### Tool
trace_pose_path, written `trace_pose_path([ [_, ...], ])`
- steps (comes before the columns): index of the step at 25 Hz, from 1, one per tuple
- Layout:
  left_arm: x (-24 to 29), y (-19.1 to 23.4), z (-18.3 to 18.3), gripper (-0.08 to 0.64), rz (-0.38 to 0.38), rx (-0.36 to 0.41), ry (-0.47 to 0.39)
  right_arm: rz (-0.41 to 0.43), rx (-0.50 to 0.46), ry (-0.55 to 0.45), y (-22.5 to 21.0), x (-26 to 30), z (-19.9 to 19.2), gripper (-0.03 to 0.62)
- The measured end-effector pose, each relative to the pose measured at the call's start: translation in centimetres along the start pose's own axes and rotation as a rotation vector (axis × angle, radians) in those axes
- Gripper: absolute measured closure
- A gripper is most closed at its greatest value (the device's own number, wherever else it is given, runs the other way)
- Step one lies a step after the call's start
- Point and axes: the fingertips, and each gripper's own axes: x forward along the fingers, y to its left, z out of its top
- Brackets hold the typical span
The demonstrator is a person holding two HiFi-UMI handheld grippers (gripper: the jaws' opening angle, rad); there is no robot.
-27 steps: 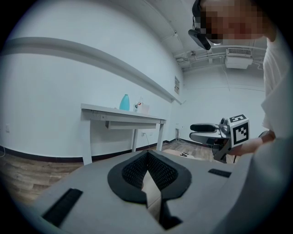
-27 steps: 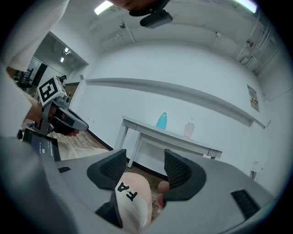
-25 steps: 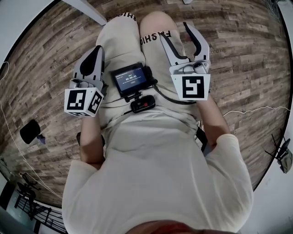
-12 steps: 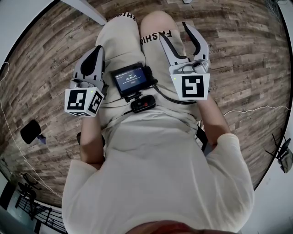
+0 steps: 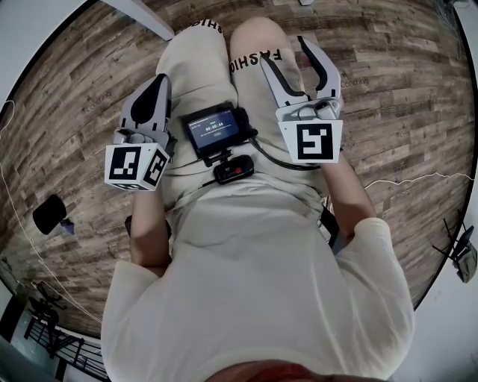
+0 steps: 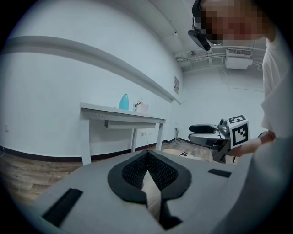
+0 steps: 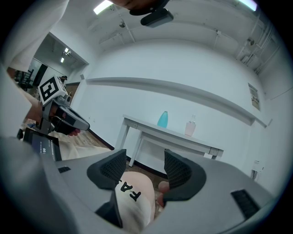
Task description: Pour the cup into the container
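Left tongs [image 5: 159, 82] pressed together and empty, right tongs [image 5: 284, 49] stood half apart over the person's knee [image 5: 252, 36], holding nothing.

Bright, even, cool light falls from ceiling strip lights [image 7: 103, 6]; shadows on the plank floor [image 5: 388, 89] are faint. Every view is fisheye, bending straight lines and blackening at the round edges. The nearest surfaces blur.

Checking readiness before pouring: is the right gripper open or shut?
Open: the right gripper holds its pads apart, with nothing clamped between them.
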Motion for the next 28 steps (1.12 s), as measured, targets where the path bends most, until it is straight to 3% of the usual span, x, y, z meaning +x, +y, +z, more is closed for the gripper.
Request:
trace_pose_path([
  [28, -0.16, 0.15, 0.14, 0.548, 0.005, -0.003, -0.010, 0.003, -0.003, -0.003, 0.20, 0.07, -0.13, 0.324],
])
